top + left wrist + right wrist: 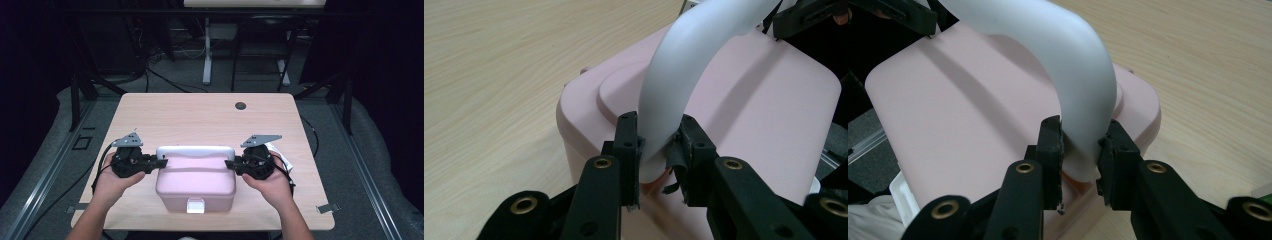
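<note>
We've got a pink box (pixel 195 182) sitting at the near middle of the table (pixel 200 115), its white latch (pixel 195 205) facing the person. A white handle (pixel 195 151) arches over the lid from side to side, standing upright.

Our left gripper (pixel 161 162) comes in level from the box's left side, and in the left gripper view its jaws sit either side of the handle's left foot (pixel 661 125), pads pressed against the white plastic just above where it meets the lid. So it's narrowed down and clamped on the handle.

Over on the other side, our right gripper (pixel 230 164) mirrors it from the right. In the right gripper view the two jaws pinch the handle's right foot (pixel 1083 130), touching it on both sides, closed onto it.

Both hands (pixel 117 182) wrap the gripper bodies, forearms entering from the bottom edge. Each gripper wears its grey plate (pixel 127 140) on top. The box rests flat on the wood, lid closed.
</note>
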